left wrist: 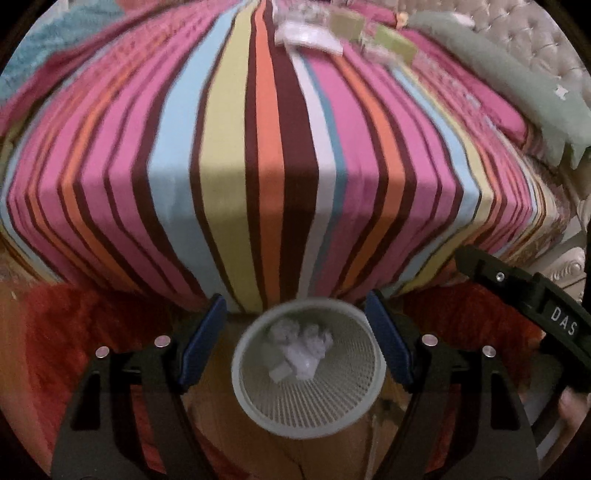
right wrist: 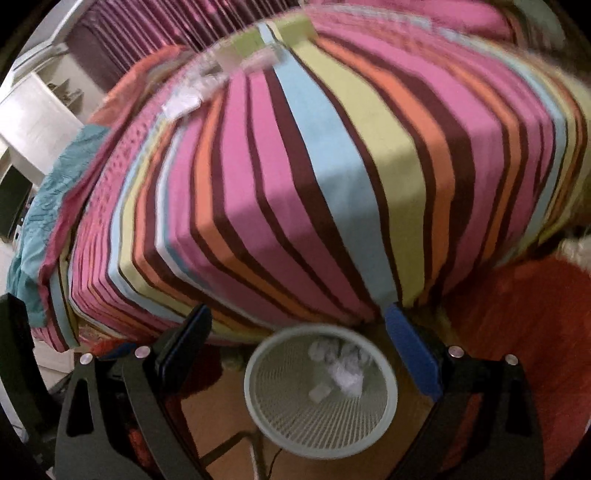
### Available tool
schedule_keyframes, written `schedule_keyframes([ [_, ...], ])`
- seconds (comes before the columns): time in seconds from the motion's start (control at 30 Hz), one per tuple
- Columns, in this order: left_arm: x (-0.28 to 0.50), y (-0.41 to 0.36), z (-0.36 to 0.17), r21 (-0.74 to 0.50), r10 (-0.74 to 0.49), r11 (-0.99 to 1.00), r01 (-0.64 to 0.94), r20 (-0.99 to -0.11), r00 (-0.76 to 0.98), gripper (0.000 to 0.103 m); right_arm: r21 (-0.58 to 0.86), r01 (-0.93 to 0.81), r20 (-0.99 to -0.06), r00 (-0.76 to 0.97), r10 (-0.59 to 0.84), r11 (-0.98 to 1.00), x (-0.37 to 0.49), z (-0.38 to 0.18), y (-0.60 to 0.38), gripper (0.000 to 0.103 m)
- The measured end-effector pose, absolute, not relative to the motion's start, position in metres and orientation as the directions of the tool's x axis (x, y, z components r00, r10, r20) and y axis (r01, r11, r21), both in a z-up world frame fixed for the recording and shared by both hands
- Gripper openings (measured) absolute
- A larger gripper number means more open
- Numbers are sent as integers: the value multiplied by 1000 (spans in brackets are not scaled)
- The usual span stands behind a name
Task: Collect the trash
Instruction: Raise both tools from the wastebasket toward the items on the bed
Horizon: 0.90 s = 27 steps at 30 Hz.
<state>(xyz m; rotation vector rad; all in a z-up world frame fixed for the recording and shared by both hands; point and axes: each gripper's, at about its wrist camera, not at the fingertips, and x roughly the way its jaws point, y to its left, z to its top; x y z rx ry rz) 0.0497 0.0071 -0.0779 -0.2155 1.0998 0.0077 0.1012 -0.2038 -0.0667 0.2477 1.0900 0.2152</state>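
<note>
A pale mesh waste basket (left wrist: 236,365) stands on the floor at the foot of the bed, with crumpled white paper (left wrist: 303,350) lying in it. My left gripper (left wrist: 295,299) hangs above the basket, open, with nothing between its blue pads. The right wrist view shows the same basket (right wrist: 251,373) and paper (right wrist: 347,373) below my right gripper (right wrist: 298,310), which is also open and holds nothing. Far back on the bed lie blurred white papers (left wrist: 310,35) and green boxes (left wrist: 347,24); they show as white paper (right wrist: 184,101) and a green box (right wrist: 251,44) in the right view.
A bed with a striped sheet (left wrist: 258,147) fills both views. A green pillow (left wrist: 498,74) and a tufted headboard (left wrist: 535,37) are at the right, a teal blanket (left wrist: 55,37) at the left. A red rug (right wrist: 535,332) flanks the basket. White shelving (right wrist: 37,122) stands beyond the bed.
</note>
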Motion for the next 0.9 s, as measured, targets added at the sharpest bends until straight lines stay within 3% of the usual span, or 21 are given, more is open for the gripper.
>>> schedule_keyframes([
  [0.9,135,31,-35,-220,-96,965,-146,-807,582,76,208,-117,-790,565,237,971,160,-37,-189,91],
])
